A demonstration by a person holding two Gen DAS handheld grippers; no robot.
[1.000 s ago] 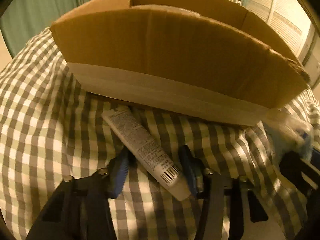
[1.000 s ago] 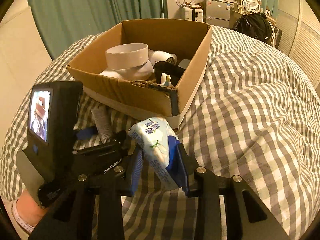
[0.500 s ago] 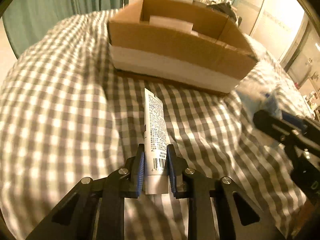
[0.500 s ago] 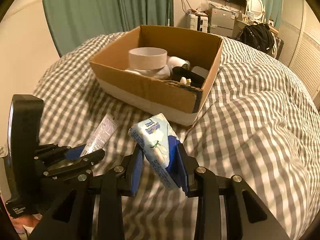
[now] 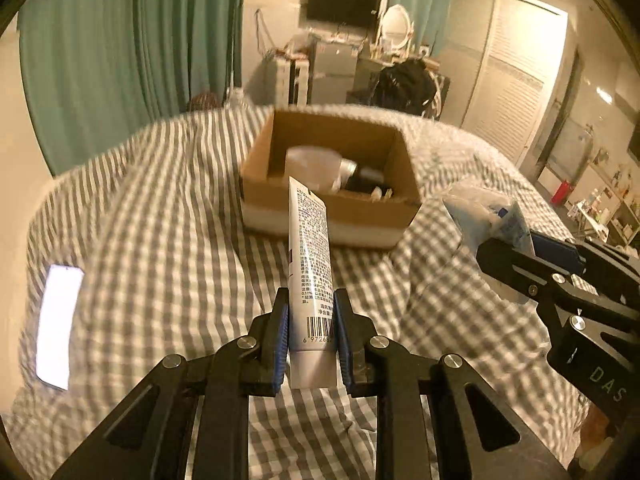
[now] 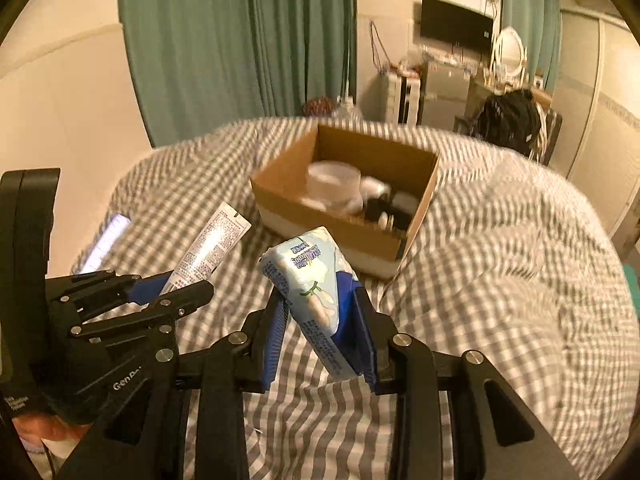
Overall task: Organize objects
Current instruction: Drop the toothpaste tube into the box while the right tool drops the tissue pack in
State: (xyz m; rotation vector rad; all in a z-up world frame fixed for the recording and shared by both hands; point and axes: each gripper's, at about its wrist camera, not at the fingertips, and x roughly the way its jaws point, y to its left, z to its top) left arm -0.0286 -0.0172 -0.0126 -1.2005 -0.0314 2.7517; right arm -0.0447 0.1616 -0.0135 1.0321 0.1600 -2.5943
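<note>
My left gripper (image 5: 310, 312) is shut on a white tube (image 5: 310, 256) with printed text and a barcode, held up above the checked bedspread. It also shows at the left of the right wrist view (image 6: 168, 292) with the tube (image 6: 210, 246). My right gripper (image 6: 320, 320) is shut on a pale blue tissue pack (image 6: 310, 280), also lifted; it shows at the right of the left wrist view (image 5: 516, 248). An open cardboard box (image 5: 332, 200) sits ahead on the bed (image 6: 500, 260) and holds a white round container (image 6: 332, 180) and dark items.
A lit phone (image 5: 58, 324) lies on the bedspread at the left. Green curtains (image 6: 240, 40) hang behind the bed. A wall TV (image 6: 456, 24), a fridge, shelves and a dark bag (image 6: 508, 120) stand at the back. A slatted wardrobe (image 5: 512, 80) is on the right.
My left gripper closed on the tube and lifted it off the bed. Both grippers rose and pulled back from the box, so the box now looks farther and its inside shows.
</note>
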